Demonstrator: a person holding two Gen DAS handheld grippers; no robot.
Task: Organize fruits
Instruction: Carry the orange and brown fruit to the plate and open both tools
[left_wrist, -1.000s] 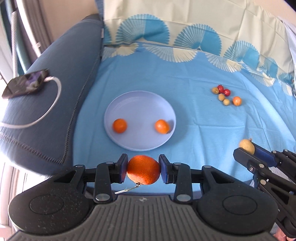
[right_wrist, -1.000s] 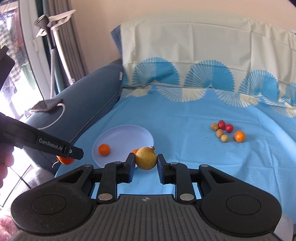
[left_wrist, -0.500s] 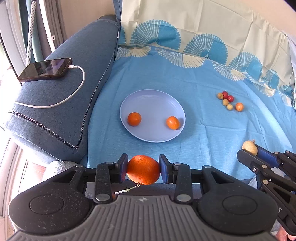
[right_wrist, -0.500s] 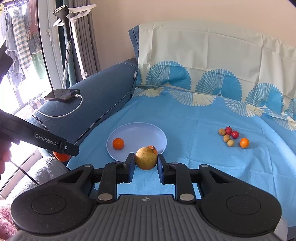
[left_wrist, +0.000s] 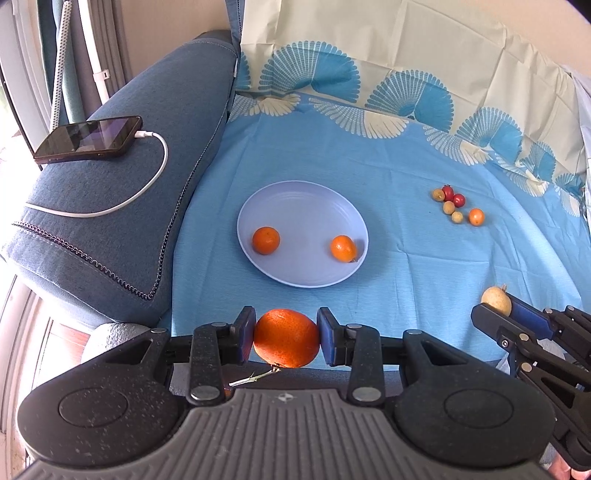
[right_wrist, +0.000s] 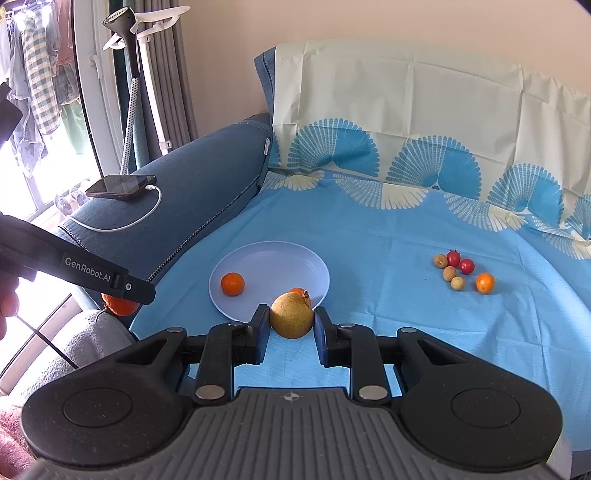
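Nearest to me, my left gripper (left_wrist: 286, 339) is clamped on a large orange (left_wrist: 286, 339). The fruit sits squarely between the two blue pads, touching both. Its skin is deep orange and dimpled, and a thin dry stem (left_wrist: 255, 377) hangs from its underside. I hold it over the near edge of the blue sheet (left_wrist: 406, 177), near of the plate.

My right gripper (right_wrist: 291, 320) grips a yellow-brown round fruit (right_wrist: 291, 315). Both pads press its sides. Its skin is dull and speckled, with a small reddish crown on the upper right. In the left wrist view this gripper enters from the right, well apart from the left one.

Just beyond both grippers lies the pale lilac plate (left_wrist: 303, 195) on the sheet. It holds two small oranges: one at the left (left_wrist: 266, 240) and one at the right (left_wrist: 343, 248), set apart from each other.

Farther right on the sheet lies a cluster of small fruits (left_wrist: 456, 205): two red, three tan, one orange, close together.

At far left, a phone (left_wrist: 88, 139) with a white cable (left_wrist: 147, 177) rests on the dark blue cushion (left_wrist: 122, 229).
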